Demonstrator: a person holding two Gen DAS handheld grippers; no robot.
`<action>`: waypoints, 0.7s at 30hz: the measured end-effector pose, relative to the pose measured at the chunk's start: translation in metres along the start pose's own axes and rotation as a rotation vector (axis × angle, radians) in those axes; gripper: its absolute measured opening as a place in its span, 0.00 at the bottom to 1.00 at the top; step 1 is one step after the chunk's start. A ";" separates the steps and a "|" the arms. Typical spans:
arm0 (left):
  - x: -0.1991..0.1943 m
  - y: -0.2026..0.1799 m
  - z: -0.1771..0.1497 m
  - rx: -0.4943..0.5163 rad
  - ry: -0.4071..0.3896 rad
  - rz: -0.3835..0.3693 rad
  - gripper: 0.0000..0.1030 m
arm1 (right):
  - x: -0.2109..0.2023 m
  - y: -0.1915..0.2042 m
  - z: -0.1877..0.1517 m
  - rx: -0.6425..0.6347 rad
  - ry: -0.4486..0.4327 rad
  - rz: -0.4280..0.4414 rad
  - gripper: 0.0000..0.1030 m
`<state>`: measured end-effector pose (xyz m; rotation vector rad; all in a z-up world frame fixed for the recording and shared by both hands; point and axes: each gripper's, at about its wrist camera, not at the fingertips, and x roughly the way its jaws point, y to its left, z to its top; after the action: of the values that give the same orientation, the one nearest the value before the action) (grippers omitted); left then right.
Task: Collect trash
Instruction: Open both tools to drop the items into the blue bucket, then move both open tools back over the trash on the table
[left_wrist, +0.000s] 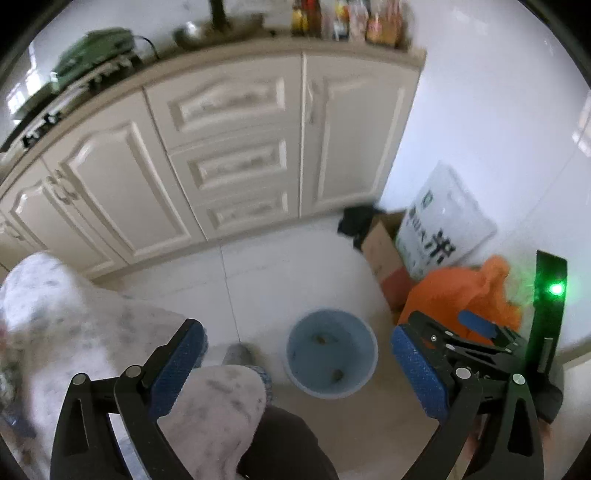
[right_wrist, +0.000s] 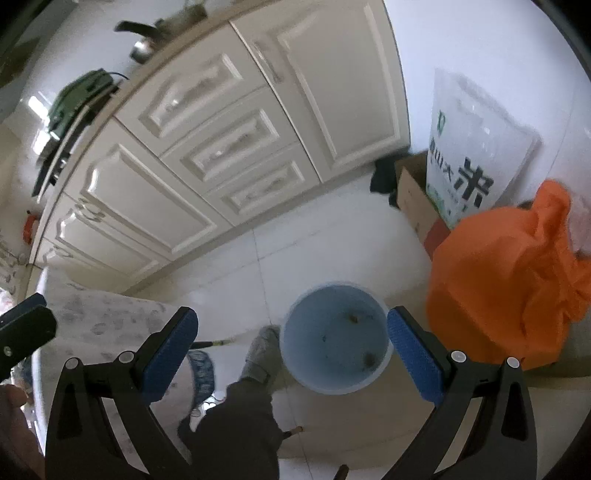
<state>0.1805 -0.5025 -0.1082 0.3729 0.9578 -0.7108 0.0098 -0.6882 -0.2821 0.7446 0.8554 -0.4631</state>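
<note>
A light blue bin (left_wrist: 332, 358) stands on the white floor tiles, with a few small brown scraps (left_wrist: 338, 374) lying on its bottom. My left gripper (left_wrist: 299, 369) hangs above it, open, and nothing is between its blue pads (left_wrist: 177, 369). Over the same bin (right_wrist: 334, 343) my right gripper (right_wrist: 291, 354) is also open and empty, with scraps (right_wrist: 367, 358) visible below. In the left wrist view the right gripper (left_wrist: 447, 328) shows at the right, a green light on it. In the right wrist view, a part of the left gripper (right_wrist: 22, 328) shows at the left edge.
A table with a white patterned cloth (left_wrist: 92, 325) is at the left. A person's leg and grey slipper (right_wrist: 262, 350) stand beside the bin. An orange bag (right_wrist: 509, 280), a cardboard box (right_wrist: 413, 199) and a white sack (right_wrist: 476, 147) fill the right corner. Cream cabinets (left_wrist: 229, 155) run behind.
</note>
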 end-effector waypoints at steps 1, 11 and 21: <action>-0.015 0.004 -0.006 -0.008 -0.025 -0.002 0.97 | -0.010 0.008 -0.001 -0.011 -0.015 0.007 1.00; -0.179 0.099 -0.077 -0.133 -0.293 0.037 0.99 | -0.104 0.125 -0.012 -0.183 -0.177 0.110 1.00; -0.279 0.163 -0.201 -0.256 -0.473 0.204 0.99 | -0.152 0.246 -0.059 -0.386 -0.237 0.223 1.00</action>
<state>0.0656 -0.1613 0.0169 0.0662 0.5414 -0.4526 0.0479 -0.4702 -0.0868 0.4113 0.6061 -0.1730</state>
